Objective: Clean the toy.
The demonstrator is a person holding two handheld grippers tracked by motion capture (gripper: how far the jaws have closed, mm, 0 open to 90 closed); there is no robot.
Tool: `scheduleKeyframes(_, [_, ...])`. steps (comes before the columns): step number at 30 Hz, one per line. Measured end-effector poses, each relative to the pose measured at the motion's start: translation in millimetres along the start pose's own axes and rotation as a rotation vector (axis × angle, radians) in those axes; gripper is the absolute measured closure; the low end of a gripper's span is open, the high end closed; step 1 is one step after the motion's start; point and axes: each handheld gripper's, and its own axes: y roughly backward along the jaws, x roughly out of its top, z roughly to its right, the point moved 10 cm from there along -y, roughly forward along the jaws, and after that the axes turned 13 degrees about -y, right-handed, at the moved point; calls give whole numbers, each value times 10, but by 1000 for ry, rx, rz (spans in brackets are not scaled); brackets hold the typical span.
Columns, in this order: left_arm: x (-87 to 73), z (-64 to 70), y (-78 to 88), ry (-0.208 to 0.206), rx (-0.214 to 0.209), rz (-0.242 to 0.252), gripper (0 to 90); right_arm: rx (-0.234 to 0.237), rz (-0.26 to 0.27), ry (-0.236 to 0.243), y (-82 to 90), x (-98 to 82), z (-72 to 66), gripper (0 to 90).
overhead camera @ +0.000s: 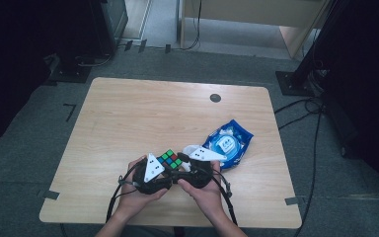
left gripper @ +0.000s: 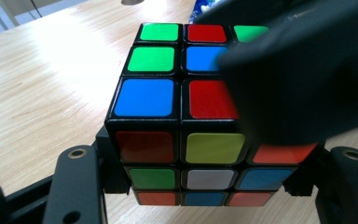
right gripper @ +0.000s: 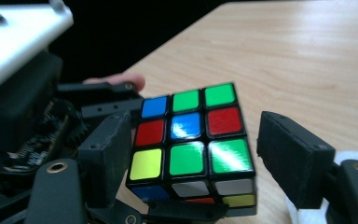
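The Rubik's cube (overhead camera: 170, 159) sits near the near edge of the wooden table (overhead camera: 128, 118), between the two hands. The left gripper (overhead camera: 164, 169) has its jaws clamped on the cube's low part, one on each side, and holds it up. The right gripper (right gripper: 182, 154) has its jaws apart: one black jaw is just beside the cube's left face, the other stands off to the right with a gap. The cube lies right between those open jaws, so the right hand is best placed to grab its top layer next. A blue packet (overhead camera: 228, 143) lies to the right
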Motion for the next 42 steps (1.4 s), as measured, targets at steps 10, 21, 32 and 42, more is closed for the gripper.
scheduleKeyframes(10, [-20,-2,-10,-21,15,-9,343,-37,-24,30,-10,-47,18,339])
scheduleKeyframes(21, [-24,26,-31,-21,-15,-6,340,53,-53,-167,11,-51,141,349])
scheduleKeyframes(32, [-85,46,-83,-2,-18,-23,332,38,-18,-178,69,23,172,349])
scheduleKeyframes(42, [-76,47,-66,-23,-11,17,338,69,8,-218,139,100,198,348])
